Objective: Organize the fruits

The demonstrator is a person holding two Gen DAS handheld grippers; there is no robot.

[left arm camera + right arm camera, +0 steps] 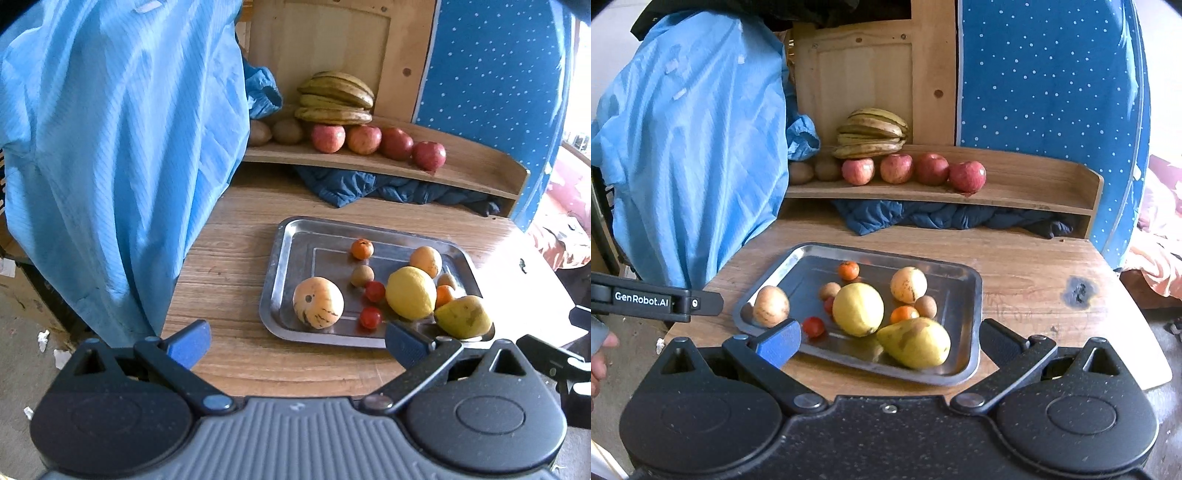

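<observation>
Honestly, hovered both grippers wide open and empty at the tray's (971,295) near edge, right gripper (888,341) nearest the pear (916,343), lying crosswise in the near corner, just ahead of its fingers.

Left gripper (297,343) — black linkage arms, blue finger pads (188,341), grey ribbed housing, silver pivot screws. Right gripper (888,341) — black speckled body; white "GenRobot.AI" marking on left one's side. Bare skin.
</observation>
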